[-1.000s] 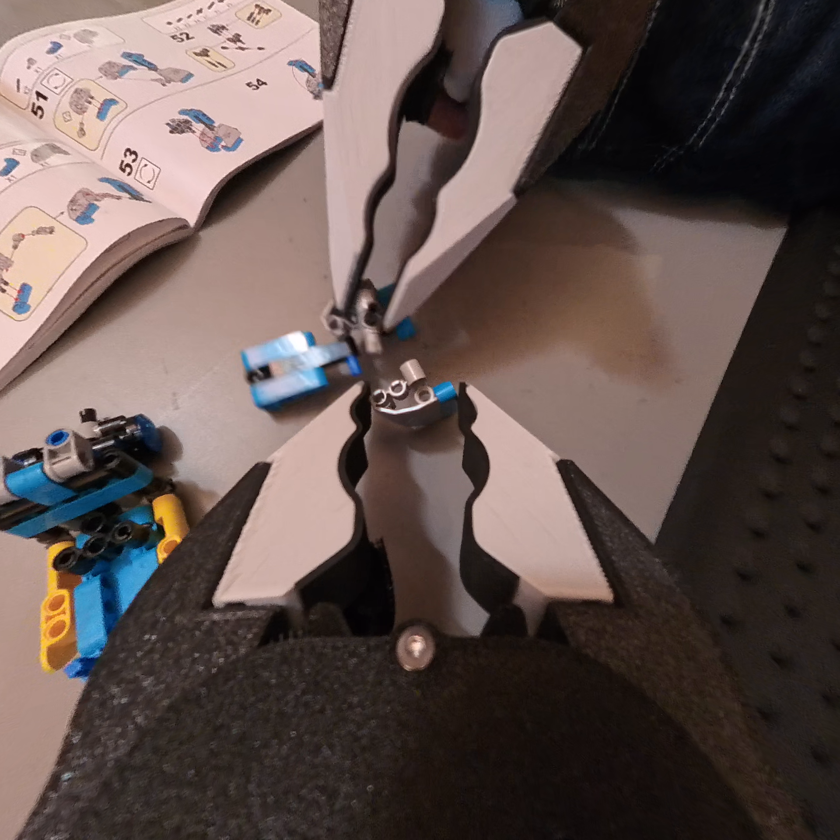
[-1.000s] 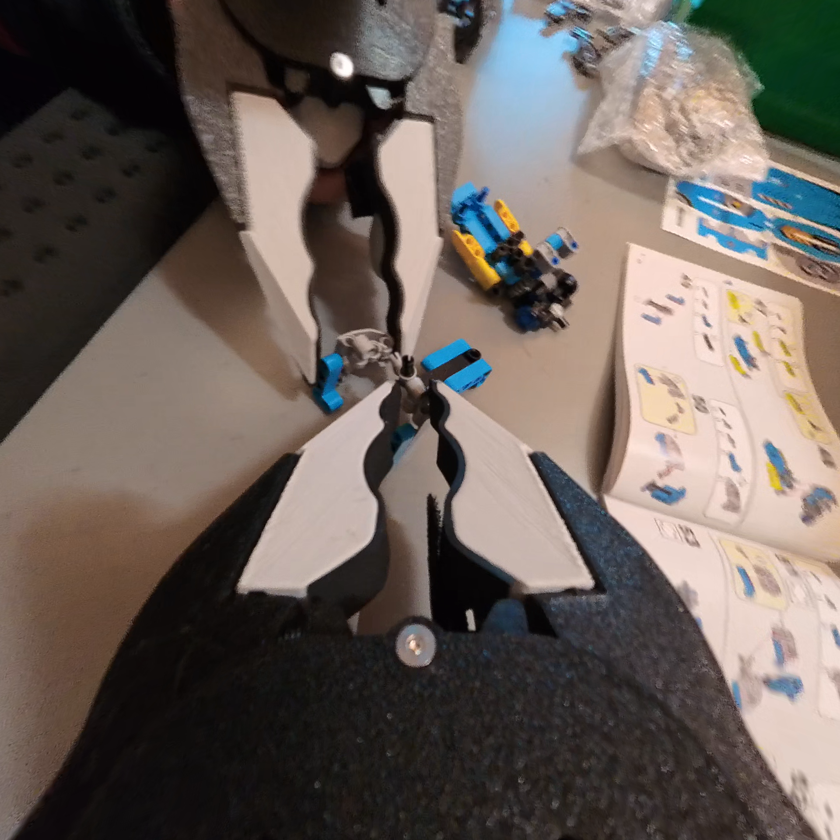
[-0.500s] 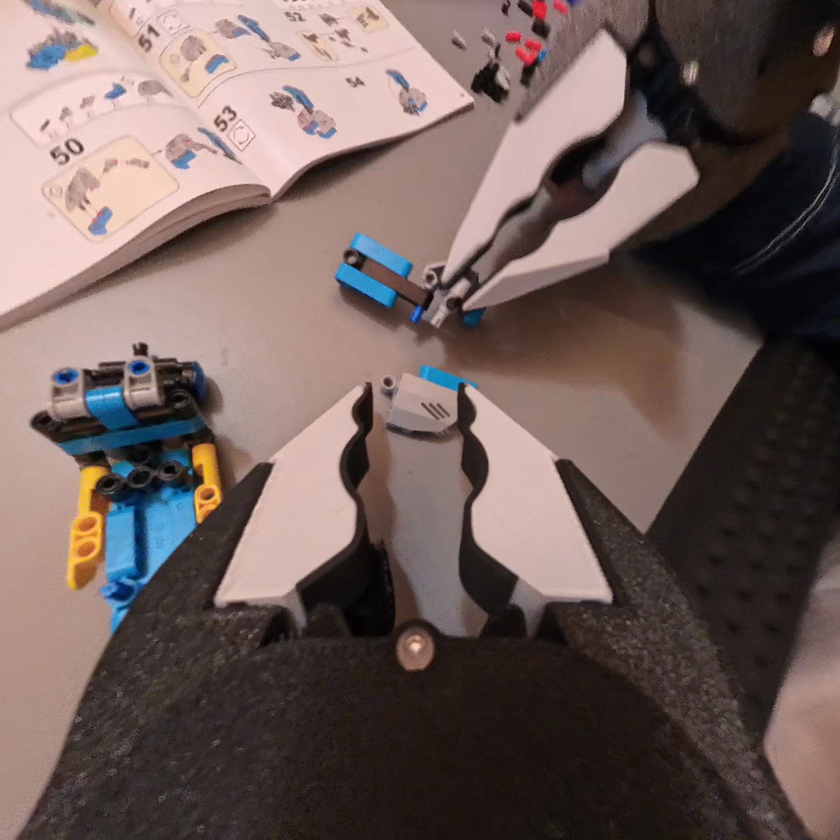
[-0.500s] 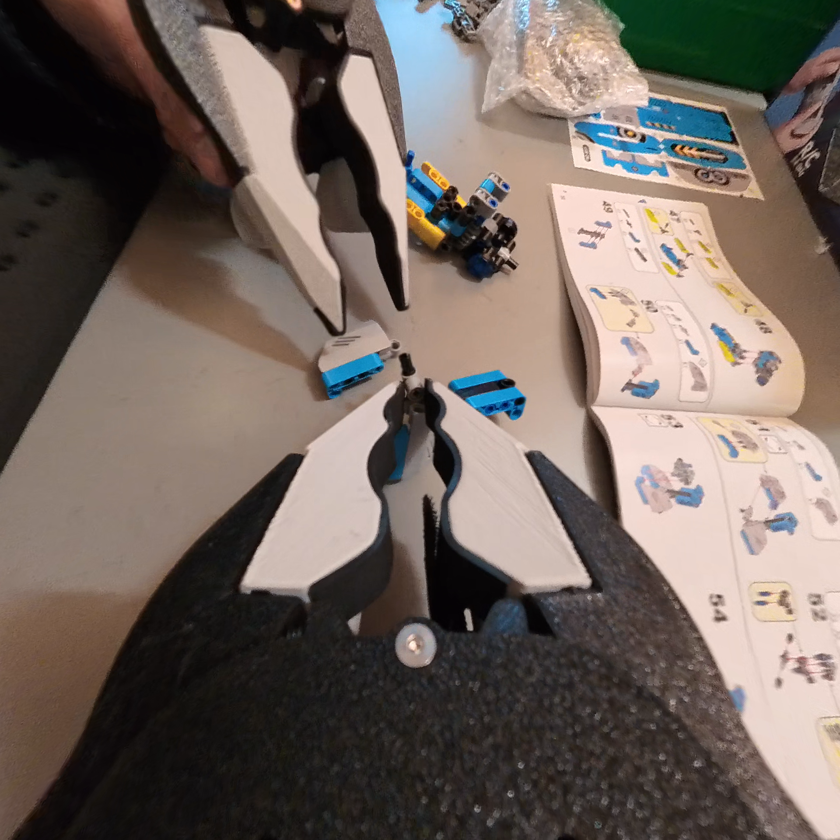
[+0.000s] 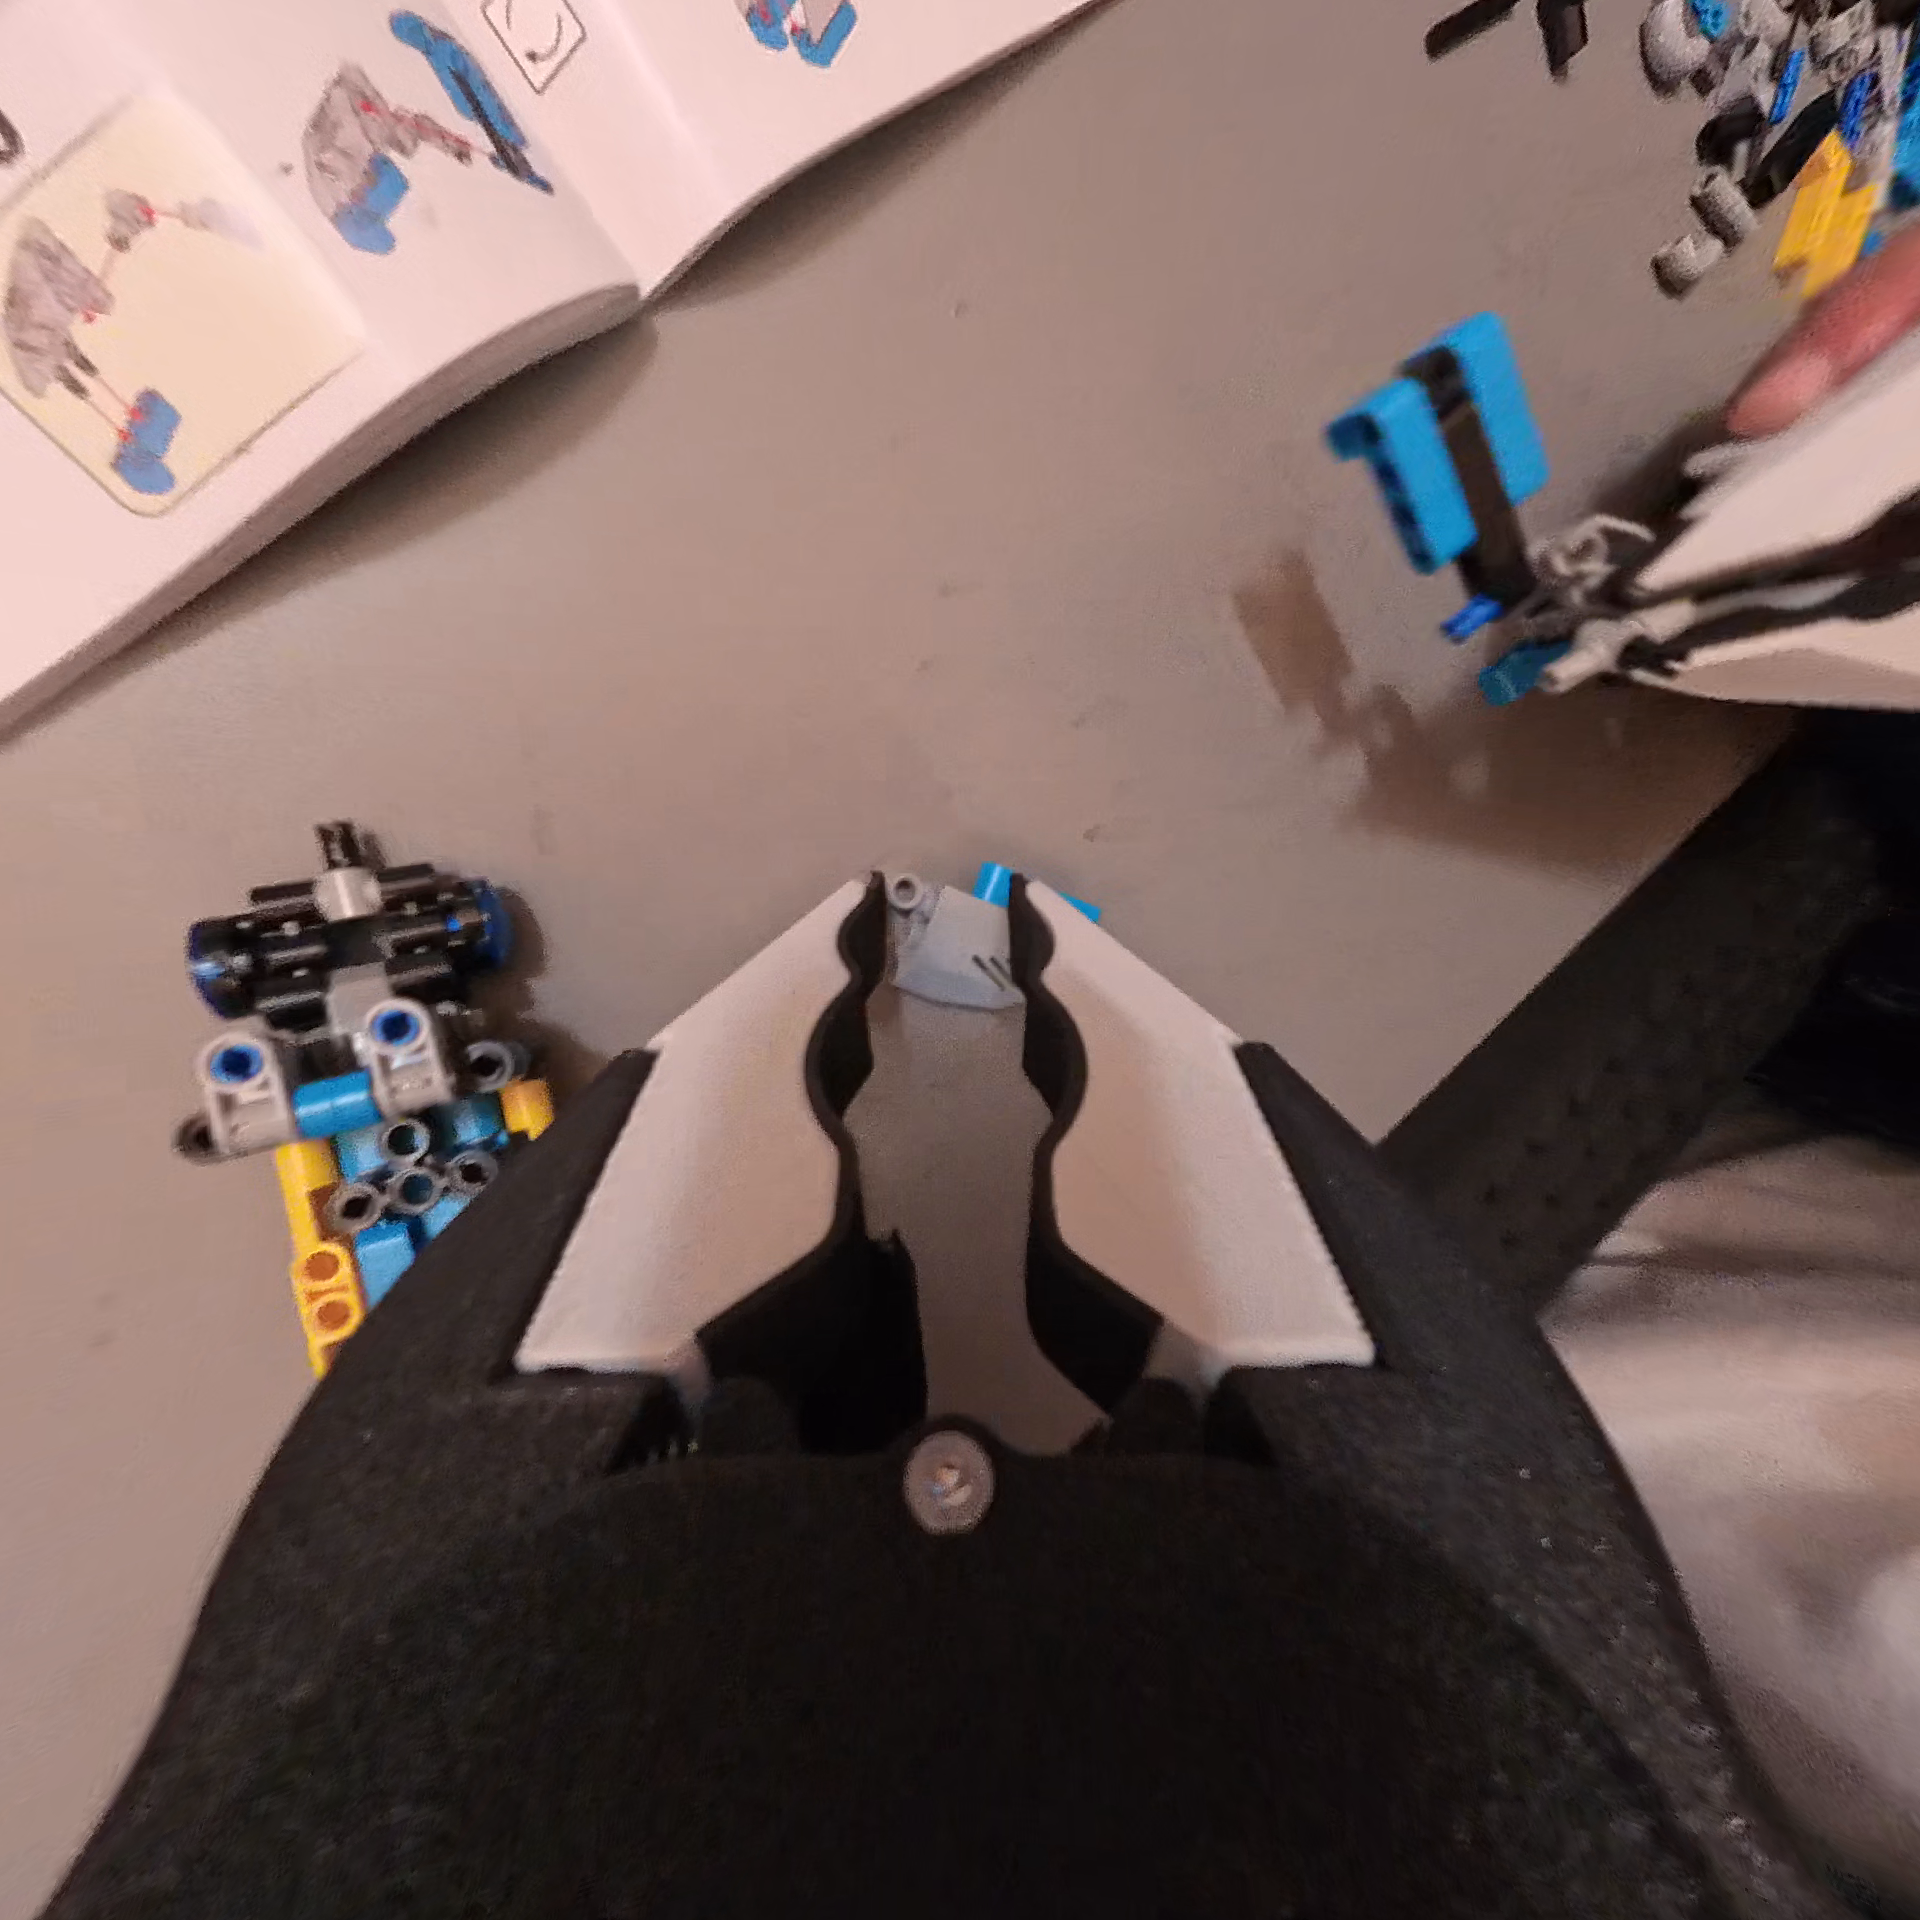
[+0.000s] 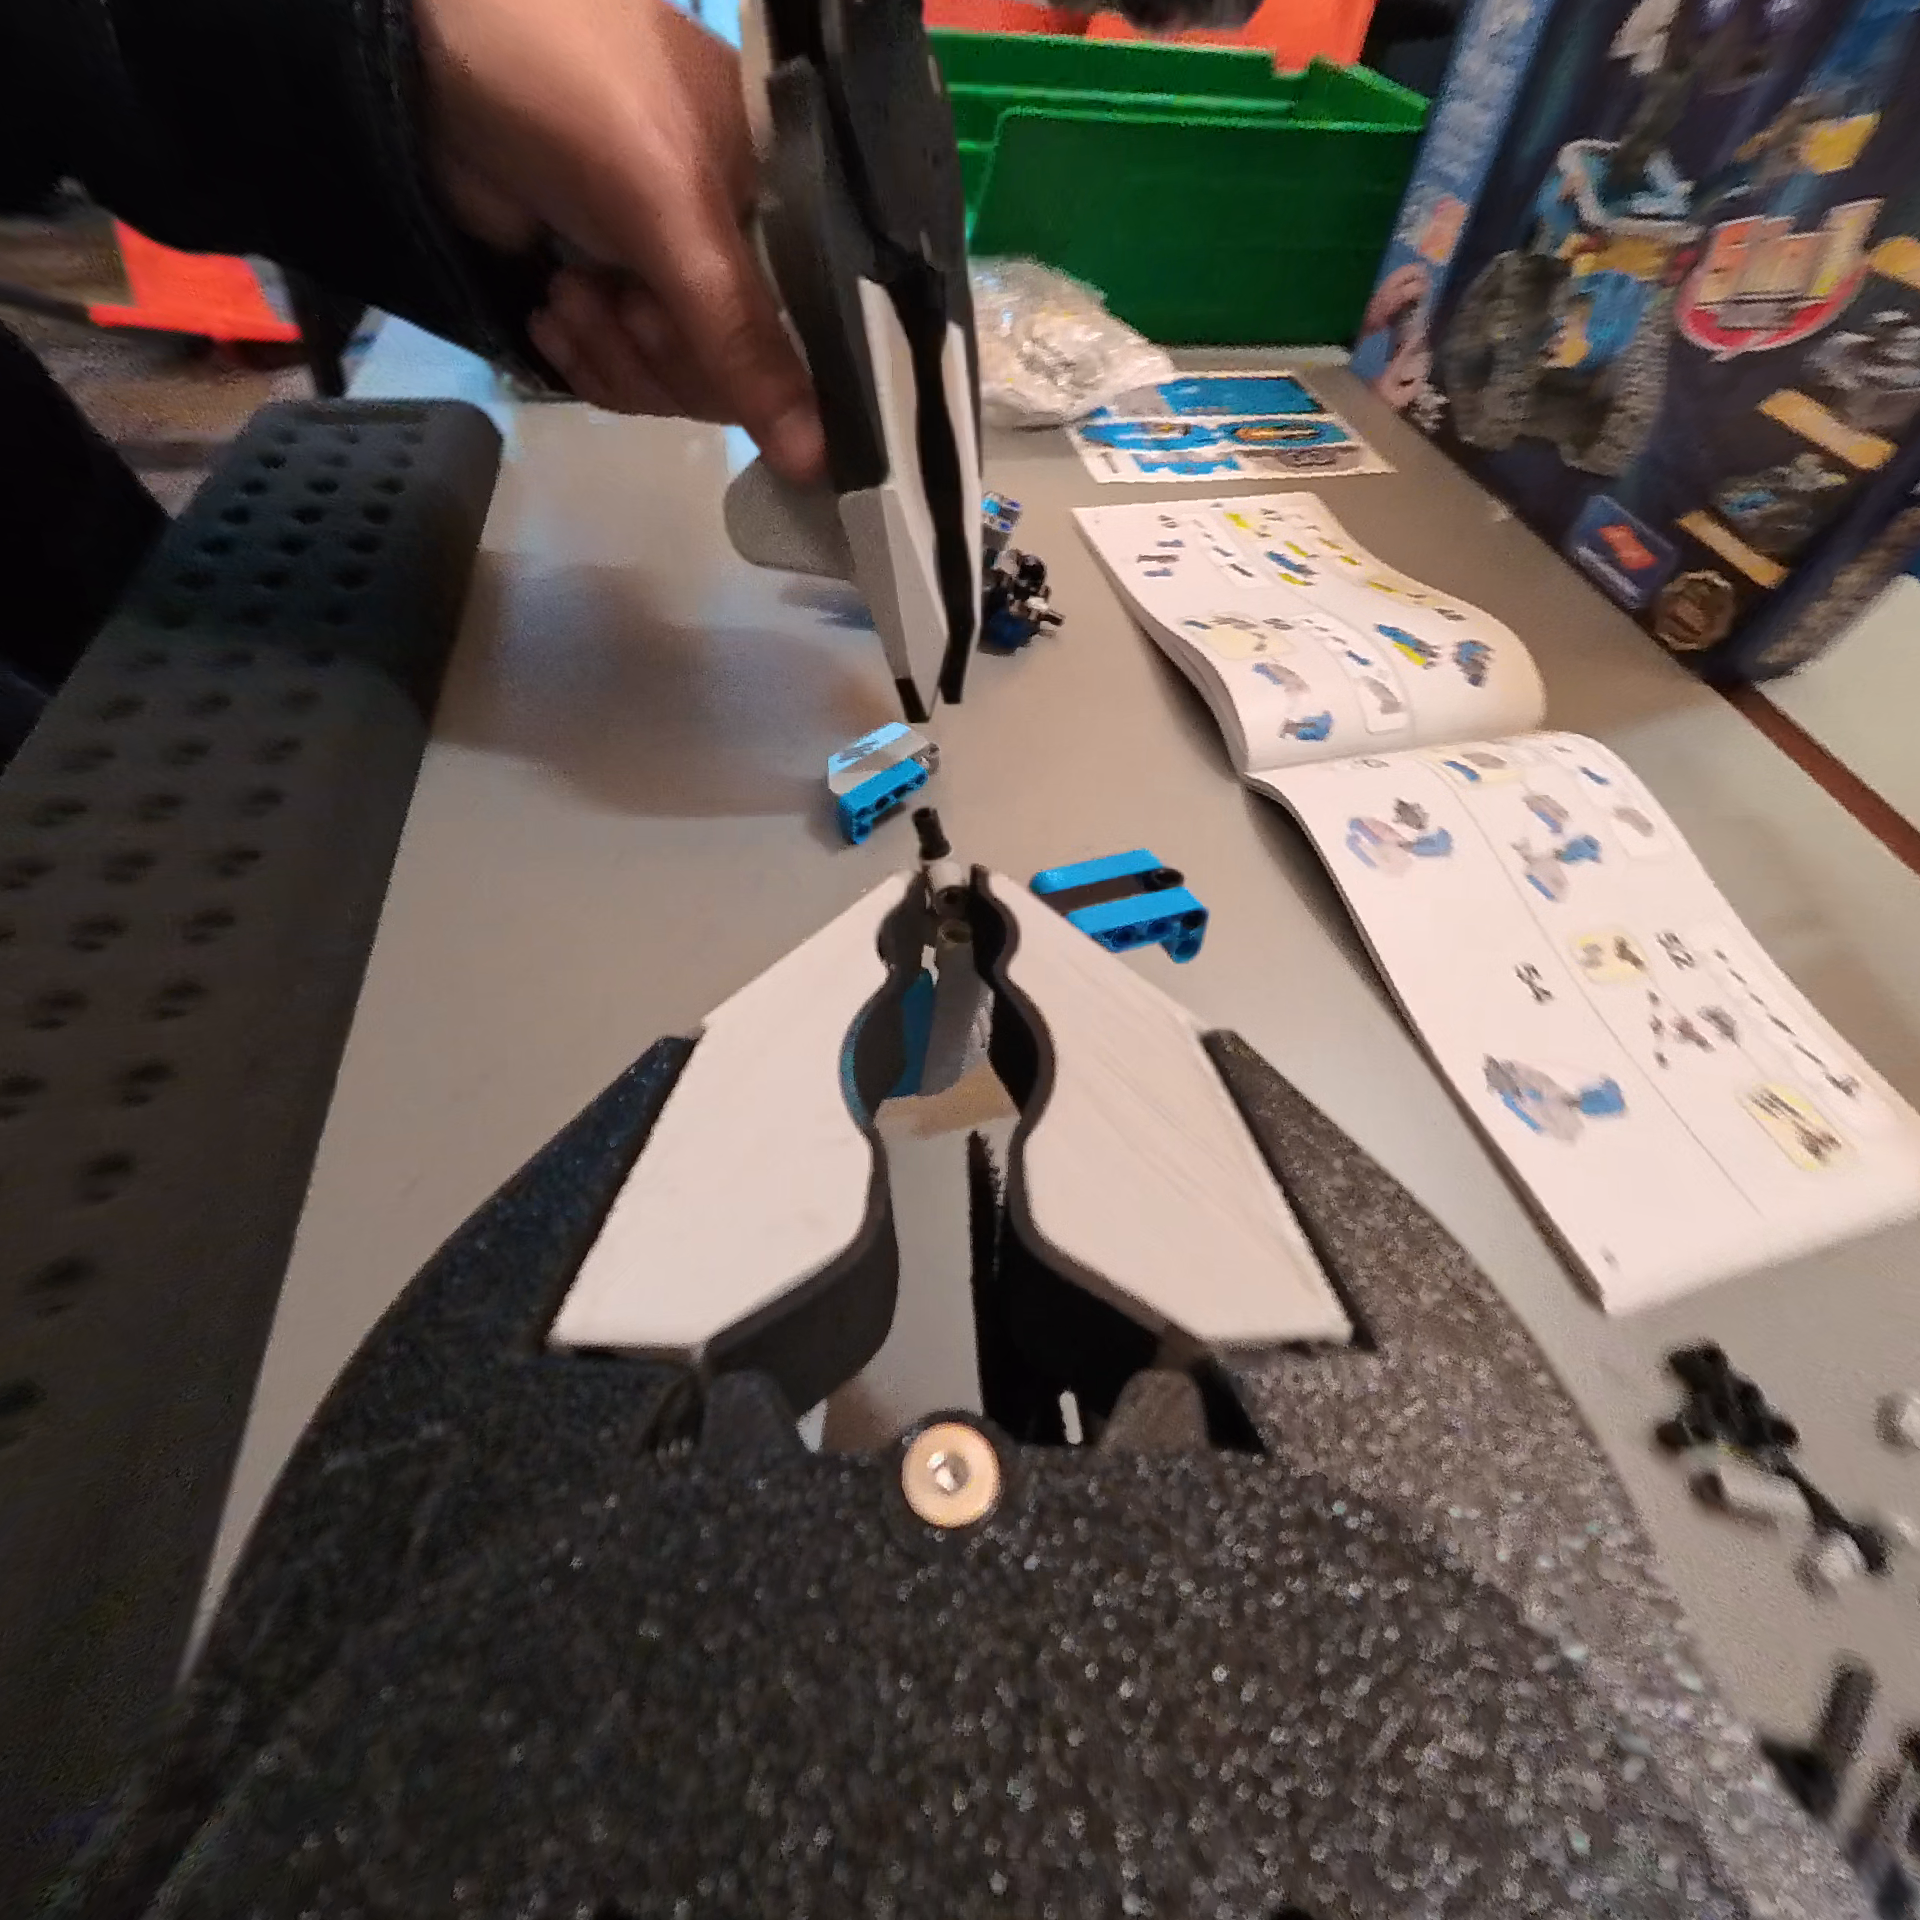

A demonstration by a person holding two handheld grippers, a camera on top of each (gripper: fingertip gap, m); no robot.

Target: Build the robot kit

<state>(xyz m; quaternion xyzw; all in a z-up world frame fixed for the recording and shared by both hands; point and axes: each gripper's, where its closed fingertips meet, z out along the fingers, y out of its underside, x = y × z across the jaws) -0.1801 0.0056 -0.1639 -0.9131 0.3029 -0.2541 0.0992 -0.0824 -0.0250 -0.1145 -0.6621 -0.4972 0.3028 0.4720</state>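
- Left claw [image 5: 945, 899]: the two pale, wavy-edged fingers are partly spread and grip nothing. It hangs tips-down directly over a small grey-and-blue brick piece [image 5: 951, 961], which lies on the grey tabletop [image 5: 883, 520]. In the right wrist view there is a clear gap between tips and piece.
- Right claw [image 6: 948, 883]: pressed together, pinching a small grey-and-blue pin assembly [image 6: 940, 914]. A black pin sticks out past the tips, pointing at the grey-and-blue brick piece just ahead.
- One blue beam block with a black stripe [image 6: 1122, 906] lies just right of the right claw's tips, not touching them.
- One partly built model [image 5: 353, 1070], in blue, yellow, black and grey with round pin holes, lies beside the left claw's body.
- One open instruction booklet [image 6: 1455, 831], with glossy curved pages, lies to the right.
- Farther back: one sticker sheet [image 6: 1216, 431], one crinkled clear bag [image 6: 1060, 343] and one printed box [image 6: 1662, 312].
- A hand [image 6: 623, 239] holds the left claw.
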